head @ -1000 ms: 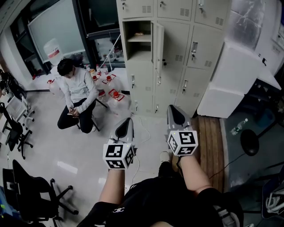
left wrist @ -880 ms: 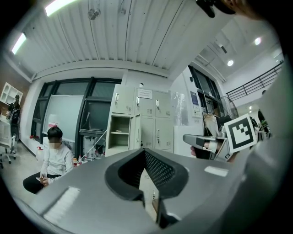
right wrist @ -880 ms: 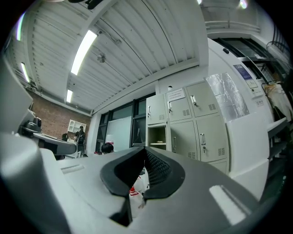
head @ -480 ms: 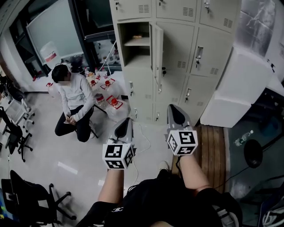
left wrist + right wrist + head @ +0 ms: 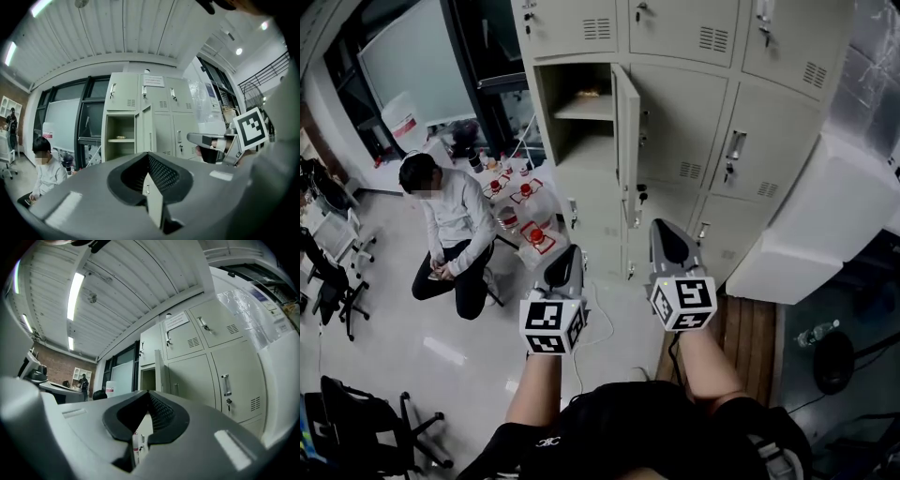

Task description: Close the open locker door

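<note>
Locker door (image 5: 627, 141): open, swung out from the locker bank (image 5: 769, 122) and seen almost edge-on. It hangs at the right edge of its compartment, in the bank's left column, one row below the top row in view.
Open compartment (image 5: 572, 150): a tall pale recess divided by a shelf (image 5: 578, 108). A small flat brownish item (image 5: 588, 93) lies on the shelf towards the back, too small to identify.
Other lockers: doors flush with the bank's front, each with a handle and vent slots.
Left tongs (image 5: 572, 251): pressed together with nothing between them. They are held in the air above the floor, pointing at the foot of the bank, well apart from the door.
Right tongs (image 5: 662, 227): pressed together and empty. They point at the lower lockers just right of the open door's bottom edge and do not touch it.
Floor (image 5: 469, 347): a seated person (image 5: 450, 220) bends forward to the left of the bank. Clear jugs with red caps (image 5: 534, 234) stand between the person and the bank's foot, and what they hold cannot be told.
White block (image 5: 825, 220): large and plain, resting against the bank's right side.
Wooden platform (image 5: 750, 328): on the floor below the white block.
</note>
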The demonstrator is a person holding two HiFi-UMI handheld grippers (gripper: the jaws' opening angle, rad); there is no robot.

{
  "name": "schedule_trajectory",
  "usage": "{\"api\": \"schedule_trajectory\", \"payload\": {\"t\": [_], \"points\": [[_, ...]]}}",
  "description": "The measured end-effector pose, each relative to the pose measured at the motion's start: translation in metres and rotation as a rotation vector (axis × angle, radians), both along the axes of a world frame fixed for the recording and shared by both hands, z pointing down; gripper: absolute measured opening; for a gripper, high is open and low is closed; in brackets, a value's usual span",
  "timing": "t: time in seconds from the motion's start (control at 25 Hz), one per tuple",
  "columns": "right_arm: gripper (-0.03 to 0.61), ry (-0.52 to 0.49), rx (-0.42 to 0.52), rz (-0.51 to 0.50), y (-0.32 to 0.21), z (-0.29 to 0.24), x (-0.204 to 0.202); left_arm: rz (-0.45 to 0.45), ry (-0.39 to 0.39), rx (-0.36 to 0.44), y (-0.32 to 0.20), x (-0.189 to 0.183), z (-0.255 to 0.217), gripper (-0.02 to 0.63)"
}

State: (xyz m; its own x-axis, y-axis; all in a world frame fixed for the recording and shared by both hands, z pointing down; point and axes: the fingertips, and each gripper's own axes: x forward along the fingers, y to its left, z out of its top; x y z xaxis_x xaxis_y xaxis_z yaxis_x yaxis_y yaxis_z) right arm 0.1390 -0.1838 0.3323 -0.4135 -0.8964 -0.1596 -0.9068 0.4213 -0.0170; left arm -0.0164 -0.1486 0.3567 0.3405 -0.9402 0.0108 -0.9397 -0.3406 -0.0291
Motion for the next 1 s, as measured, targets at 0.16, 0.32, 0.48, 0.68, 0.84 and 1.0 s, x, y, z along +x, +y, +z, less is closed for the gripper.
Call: {"api": "schedule_trajectory", "payload": {"t": [0.16, 0.32, 0.48, 0.68, 0.84, 1.0], "points": [[0.011, 0.013, -0.002, -0.029, -0.034, -0.003, 0.001, -0.017, 0.002, 0.004, -0.034, 0.007, -0.005, 0.0], [0.011, 0.017, -0.007, -0.03, -0.055, -0.002, -0.001, -0.012, 0.011, -0.011, -0.056, 0.007, -0.001, 0.0], [0.012, 0.019, 0.006, -0.019, -0.07, -0.003, -0.004, -0.001, 0.023, -0.012, -0.078, 0.002, -0.004, 0.0], [0.159, -0.022, 0.038, -0.069, -0.079, -0.01, -0.014, 0.011, 0.022, -0.017, -0.091, -0.002, -0.002, 0.0], [0.229, -0.005, 0.041, -0.063, -0.093, -0.01, -0.024, 0.003, 0.014, -0.023, -0.095, -0.012, 0.003, 0.0], [0.228, 0.02, 0.02, -0.056, -0.108, -0.006, -0.033, -0.02, 0.02, -0.026, -0.097, -0.029, 0.004, 0.0]]}}
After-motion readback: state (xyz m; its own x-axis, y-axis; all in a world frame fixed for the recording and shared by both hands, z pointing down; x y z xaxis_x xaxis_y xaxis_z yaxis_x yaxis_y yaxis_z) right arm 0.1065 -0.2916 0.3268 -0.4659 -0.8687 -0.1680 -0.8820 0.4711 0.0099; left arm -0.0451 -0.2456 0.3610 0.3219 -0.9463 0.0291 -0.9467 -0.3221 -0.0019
